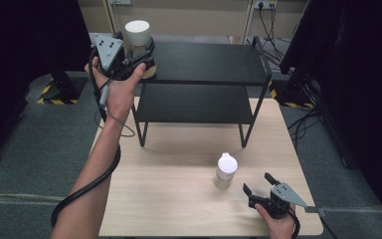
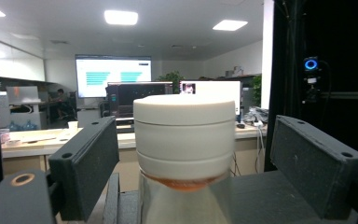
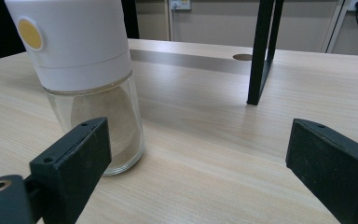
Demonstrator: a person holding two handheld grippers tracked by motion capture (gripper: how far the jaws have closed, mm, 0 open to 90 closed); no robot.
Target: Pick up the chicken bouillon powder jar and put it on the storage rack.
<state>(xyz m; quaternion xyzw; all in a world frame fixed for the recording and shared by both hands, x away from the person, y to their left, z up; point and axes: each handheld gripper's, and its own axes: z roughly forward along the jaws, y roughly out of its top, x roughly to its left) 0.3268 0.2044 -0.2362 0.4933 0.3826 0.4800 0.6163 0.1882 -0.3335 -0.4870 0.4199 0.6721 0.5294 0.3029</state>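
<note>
A jar with a tall white cap (image 1: 137, 34) stands at the left end of the black rack's top shelf (image 1: 209, 62). My left gripper (image 1: 140, 59) is open around the jar. In the left gripper view, the white cap (image 2: 184, 133) sits between the jaws of my left gripper (image 2: 193, 156) with a gap on each side. A second white-capped glass jar (image 1: 226, 170) of pale powder stands on the wooden table (image 1: 169, 199). My right gripper (image 1: 257, 182) is open just right of it. In the right gripper view, that jar (image 3: 86, 70) is ahead of the left jaw of my right gripper (image 3: 196, 156).
The rack has a lower shelf (image 1: 194, 102) and thin black legs (image 3: 261, 51) that stand on the table's far half. Dark curtains hang at both sides. Cables lie on the floor at the right (image 1: 303, 119).
</note>
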